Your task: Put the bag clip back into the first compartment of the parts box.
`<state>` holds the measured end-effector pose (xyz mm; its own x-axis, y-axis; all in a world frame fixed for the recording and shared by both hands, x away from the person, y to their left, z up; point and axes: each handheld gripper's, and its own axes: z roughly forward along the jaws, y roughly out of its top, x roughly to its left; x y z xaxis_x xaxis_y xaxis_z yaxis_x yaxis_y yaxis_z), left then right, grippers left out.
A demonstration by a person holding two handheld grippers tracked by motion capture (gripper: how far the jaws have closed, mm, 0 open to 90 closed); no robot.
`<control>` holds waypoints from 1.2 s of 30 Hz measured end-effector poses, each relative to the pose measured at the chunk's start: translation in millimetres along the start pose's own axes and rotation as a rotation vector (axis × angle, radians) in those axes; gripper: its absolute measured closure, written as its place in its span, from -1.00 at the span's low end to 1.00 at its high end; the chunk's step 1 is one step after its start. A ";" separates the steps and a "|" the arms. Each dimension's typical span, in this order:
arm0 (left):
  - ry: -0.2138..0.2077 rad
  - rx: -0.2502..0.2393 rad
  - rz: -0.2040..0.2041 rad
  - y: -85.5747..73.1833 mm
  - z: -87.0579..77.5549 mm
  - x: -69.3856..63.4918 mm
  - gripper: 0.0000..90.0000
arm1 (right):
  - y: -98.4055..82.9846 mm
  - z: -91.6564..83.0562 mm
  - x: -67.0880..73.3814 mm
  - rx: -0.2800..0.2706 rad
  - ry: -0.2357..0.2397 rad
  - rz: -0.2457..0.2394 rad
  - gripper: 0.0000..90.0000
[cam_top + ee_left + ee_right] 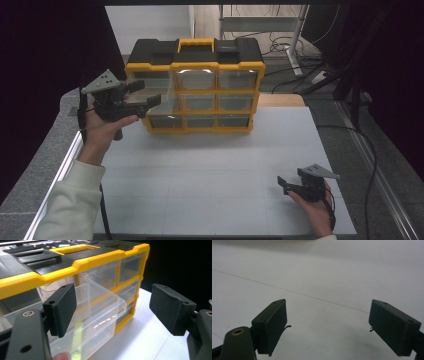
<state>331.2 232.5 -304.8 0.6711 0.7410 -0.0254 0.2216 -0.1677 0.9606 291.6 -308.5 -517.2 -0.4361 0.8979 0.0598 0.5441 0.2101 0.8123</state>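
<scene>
- The high view takes in the whole layout: a yellow and black drawer cabinet (195, 87) stands at the far side of the white table (215, 175), with the left gripper (142, 95) held up at its left end and the right gripper (286, 184) low over the near right part of the table, well apart from the cabinet.
- The left gripper view gives the close detail: a clear plastic drawer (100, 312) is pulled out of the cabinet's (75, 263) left column, and the left gripper (113, 310) stands with its jaws wide apart on either side of the drawer's corner, the pads not pressing on it.
- Something thin and yellow-green (77, 337) lies inside that drawer; I cannot tell what it is.
- The right gripper view looks along the right gripper (328, 322) at bare table (332, 272), matt white with thin seams; its jaws are wide open and hold nothing.
- The cabinet is hard plastic with a moulded yellow handle (196, 45) on a black top and see-through, glossy, box-shaped drawers; the jaw pads are flat, matt black blocks.
</scene>
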 end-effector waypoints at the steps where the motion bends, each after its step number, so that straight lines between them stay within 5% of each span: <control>1: -0.004 -0.001 0.006 -0.2 -0.5 -1.8 -0.51 | 0.0 0.0 0.0 0.000 -0.001 0.000 -0.66; 13: -0.040 -0.004 0.042 -6.4 -3.1 -21.8 -0.52 | -0.1 0.1 0.0 0.002 -0.003 0.000 -0.66; 36: -0.061 0.006 0.039 -19.3 -6.7 -31.3 -0.51 | -0.6 -0.8 0.4 0.003 -0.003 0.003 -0.66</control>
<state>301.1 217.0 -320.6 0.7208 0.6931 -0.0045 0.1979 -0.1997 0.9597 290.5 -308.6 -517.2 -0.4321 0.8998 0.0607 0.5475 0.2083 0.8105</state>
